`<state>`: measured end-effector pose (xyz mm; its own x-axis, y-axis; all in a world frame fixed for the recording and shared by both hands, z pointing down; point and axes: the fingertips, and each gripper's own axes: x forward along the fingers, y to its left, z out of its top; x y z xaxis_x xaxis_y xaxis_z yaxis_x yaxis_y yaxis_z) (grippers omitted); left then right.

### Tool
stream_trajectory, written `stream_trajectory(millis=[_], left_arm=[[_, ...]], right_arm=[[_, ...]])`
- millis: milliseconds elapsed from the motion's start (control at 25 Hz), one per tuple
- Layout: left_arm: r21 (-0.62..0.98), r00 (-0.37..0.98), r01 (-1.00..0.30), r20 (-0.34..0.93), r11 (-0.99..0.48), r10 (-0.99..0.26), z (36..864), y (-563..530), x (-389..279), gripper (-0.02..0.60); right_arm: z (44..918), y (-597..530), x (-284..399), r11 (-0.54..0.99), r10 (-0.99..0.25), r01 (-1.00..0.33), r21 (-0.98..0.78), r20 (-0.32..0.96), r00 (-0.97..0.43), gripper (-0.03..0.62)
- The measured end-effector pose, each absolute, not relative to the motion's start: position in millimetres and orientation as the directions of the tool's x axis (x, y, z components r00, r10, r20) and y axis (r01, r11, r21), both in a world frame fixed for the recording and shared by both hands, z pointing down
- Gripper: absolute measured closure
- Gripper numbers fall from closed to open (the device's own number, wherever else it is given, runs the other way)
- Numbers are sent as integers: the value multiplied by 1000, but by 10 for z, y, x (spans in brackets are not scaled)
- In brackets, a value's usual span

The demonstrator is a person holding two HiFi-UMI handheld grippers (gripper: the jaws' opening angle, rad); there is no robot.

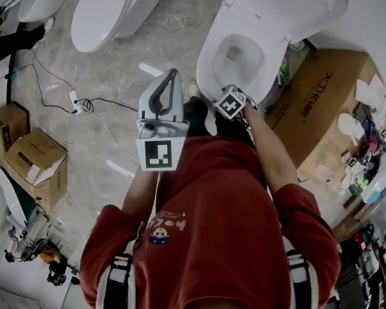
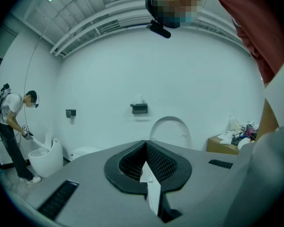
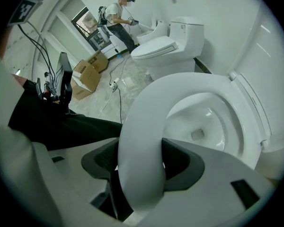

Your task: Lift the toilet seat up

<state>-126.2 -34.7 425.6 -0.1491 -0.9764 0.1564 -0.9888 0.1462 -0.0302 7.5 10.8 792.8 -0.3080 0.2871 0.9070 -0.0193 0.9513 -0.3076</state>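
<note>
Two grippers show in the head view: the right gripper (image 1: 232, 96) meets the near rim of the toilet seat (image 1: 208, 62); the left gripper (image 1: 162, 98) hangs clear. Left gripper view: jaws together, nothing between. Right gripper view: jaws clamped on the seat's near rim. Swing it up along its hinge arc toward the raised lid (image 1: 296, 5), gripping firmly.

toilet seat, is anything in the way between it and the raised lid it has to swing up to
Nothing visible does. The right gripper is shut on the front rim of the toilet seat, and the space up to the raised lid looks open.
</note>
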Motion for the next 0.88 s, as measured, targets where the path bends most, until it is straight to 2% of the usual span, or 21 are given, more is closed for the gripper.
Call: stream_trajectory(millis=[360, 880], left_arm=[[-45, -159, -987, 90, 156, -983, 4031, -292, -1250, 569], [-68, -130, -989, 14, 129, -991, 3779, -518, -1239, 569]], right_arm=[[7741, 10, 55, 969, 222, -22, -246, 907, -359, 339], [7490, -64, 62, 980, 191, 6, -201, 923, -334, 341]])
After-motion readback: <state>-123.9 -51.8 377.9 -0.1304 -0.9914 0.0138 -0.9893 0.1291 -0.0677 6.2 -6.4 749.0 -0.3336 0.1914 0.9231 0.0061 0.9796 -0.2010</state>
